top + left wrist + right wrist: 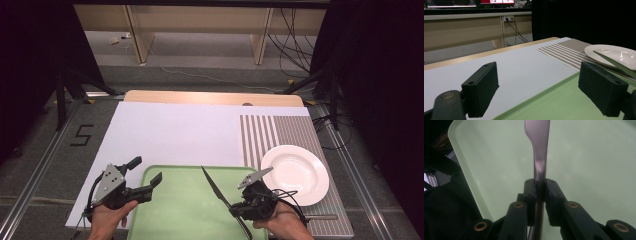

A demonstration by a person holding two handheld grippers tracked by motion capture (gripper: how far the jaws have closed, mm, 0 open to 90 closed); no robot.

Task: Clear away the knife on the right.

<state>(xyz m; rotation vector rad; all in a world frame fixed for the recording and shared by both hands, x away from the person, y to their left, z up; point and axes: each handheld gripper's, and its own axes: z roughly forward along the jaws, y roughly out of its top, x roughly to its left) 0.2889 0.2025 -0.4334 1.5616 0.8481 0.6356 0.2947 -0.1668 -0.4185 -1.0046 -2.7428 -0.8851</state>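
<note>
A metal table knife (212,182) is held above the green tray (175,210), its blade pointing to the far left. My right gripper (234,207) is shut on its handle. In the right gripper view the pads (530,191) pinch the knife (538,145) at the neck, with the tray (486,157) beneath. My left gripper (146,172) stands open over the tray's left rim with nothing between its jaws. The left gripper view shows its own gripper (541,90) open wide, and the knife tip (614,63) in front of the white plate (616,53).
A white plate (295,174) sits on a striped placemat (280,130) to the right of the tray. A white sheet (175,132) covers the table beyond the tray. Cables and desk legs lie on the floor past the table's far edge.
</note>
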